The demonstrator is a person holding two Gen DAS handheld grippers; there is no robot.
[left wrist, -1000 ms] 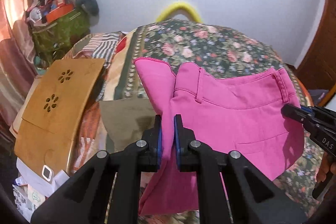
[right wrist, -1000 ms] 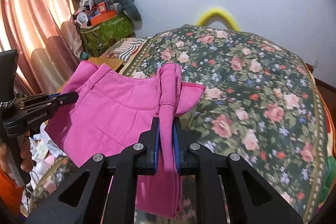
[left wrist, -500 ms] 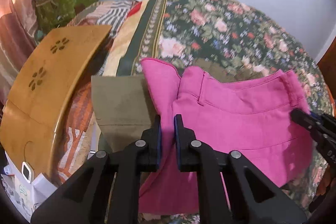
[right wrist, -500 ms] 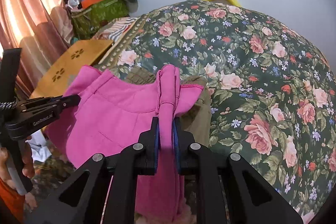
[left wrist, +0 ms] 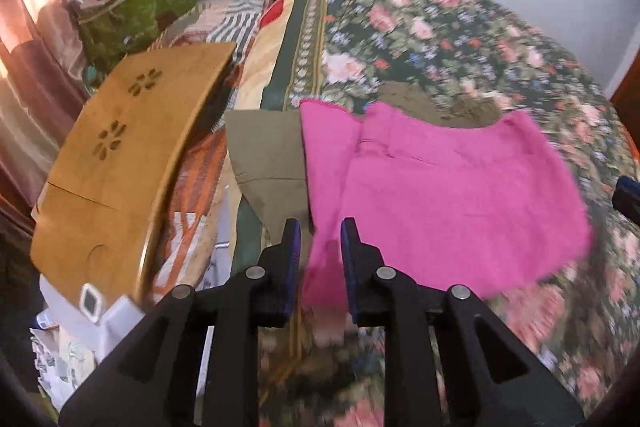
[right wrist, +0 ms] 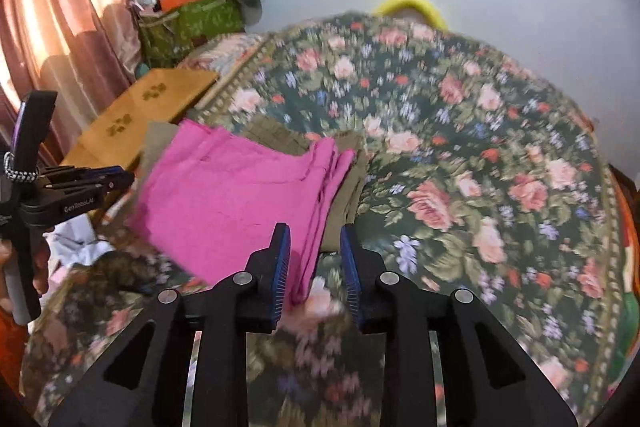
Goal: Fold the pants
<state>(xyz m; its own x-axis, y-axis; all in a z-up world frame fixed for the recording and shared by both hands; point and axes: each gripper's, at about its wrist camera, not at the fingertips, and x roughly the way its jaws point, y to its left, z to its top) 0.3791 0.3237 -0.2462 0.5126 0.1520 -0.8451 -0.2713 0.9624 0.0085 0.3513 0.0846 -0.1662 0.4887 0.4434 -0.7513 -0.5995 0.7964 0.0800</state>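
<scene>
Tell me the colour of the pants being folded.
Bright pink pants, clearest in the right wrist view.

I'm looking down at a bed (right wrist: 460, 155) covered by a dark floral bedspread (left wrist: 452, 39), and I'll place everything else from that spread. On its near edge I see an olive-green folded garment (left wrist: 266, 151) lying flat, and the pink pants (left wrist: 444, 195) rest partly on top of it and partly on the flowers. Just beyond the spread's left border, a striped cloth (left wrist: 236, 27) covers the bed's side, and 1 wooden lap tray (left wrist: 120, 163) with 2 flower-shaped cutouts lies there.
</scene>
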